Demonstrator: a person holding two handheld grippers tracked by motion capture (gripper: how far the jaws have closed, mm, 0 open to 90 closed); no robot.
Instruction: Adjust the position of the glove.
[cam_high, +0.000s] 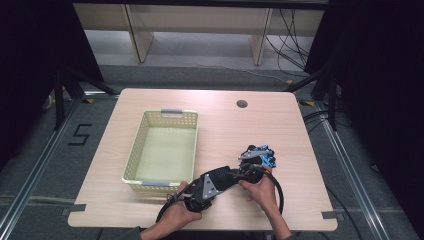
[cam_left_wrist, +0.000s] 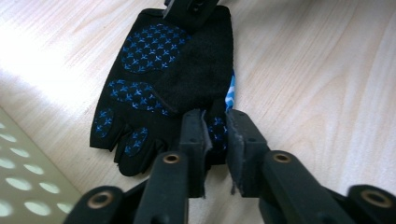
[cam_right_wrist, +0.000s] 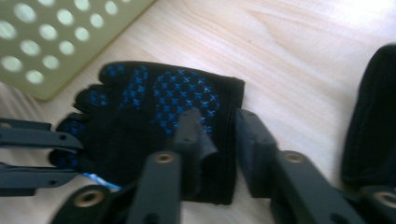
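Black glove with blue grip dots (cam_left_wrist: 163, 79) lying flat, palm up, on the wooden tabletop (cam_high: 225, 125), near the front edge, just right of the pale yellow perforated basket (cam_high: 162, 150). Left claw (cam_left_wrist: 215, 135) nipped shut on a finger at the glove's near end, fabric pinched between the pads. Right claw (cam_right_wrist: 219, 135) set at the cuff end, jaws astride the cuff edge; pressing or not, cannot tell. A second dark fabric piece (cam_right_wrist: 373, 126) off to the right.
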